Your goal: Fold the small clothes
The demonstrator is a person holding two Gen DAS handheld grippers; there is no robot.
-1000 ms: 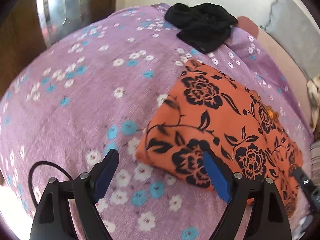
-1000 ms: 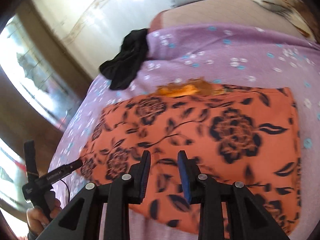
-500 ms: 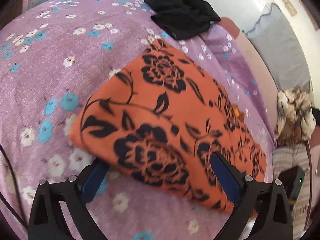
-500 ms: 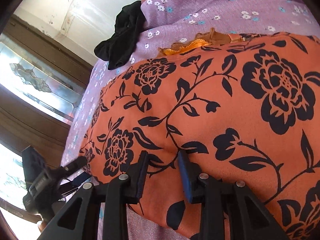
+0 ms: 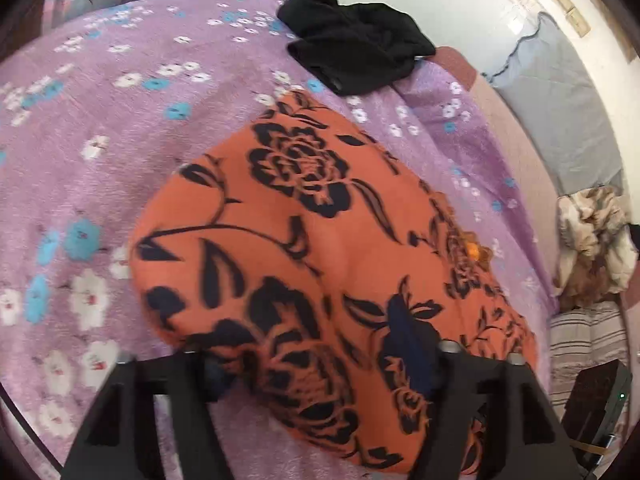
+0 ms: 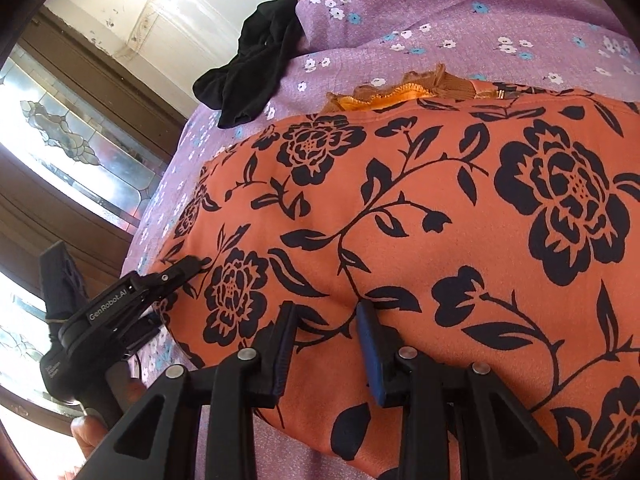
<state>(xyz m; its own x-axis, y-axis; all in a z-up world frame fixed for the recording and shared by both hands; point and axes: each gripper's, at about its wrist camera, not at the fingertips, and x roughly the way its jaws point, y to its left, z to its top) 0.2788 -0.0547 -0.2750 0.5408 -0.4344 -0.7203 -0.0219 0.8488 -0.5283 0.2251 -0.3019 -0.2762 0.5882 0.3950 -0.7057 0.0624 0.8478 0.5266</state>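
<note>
An orange garment with black flowers (image 5: pixel 312 248) lies folded on the purple flowered bedspread (image 5: pixel 120 128); it also fills the right wrist view (image 6: pixel 440 220). My left gripper (image 5: pixel 316 364) is open, its jaws wide apart around the garment's near edge, the tips partly under or against the cloth. My right gripper (image 6: pixel 326 332) is open with a narrow gap, its jaws pressed against the garment's near edge. The left gripper shows in the right wrist view (image 6: pixel 188 268) at the garment's left corner.
A crumpled black garment (image 5: pixel 356 56) lies at the far edge of the bed, also in the right wrist view (image 6: pixel 256 60). A grey pillow (image 5: pixel 560 112) and a brown-and-white cloth (image 5: pixel 592 240) lie to the right. A wood-framed glass door (image 6: pixel 80 152) stands left.
Both grippers have moved forward onto the orange garment's near edge. The left gripper's jaws now straddle the cloth; the right gripper's jaws stay narrowly apart.
</note>
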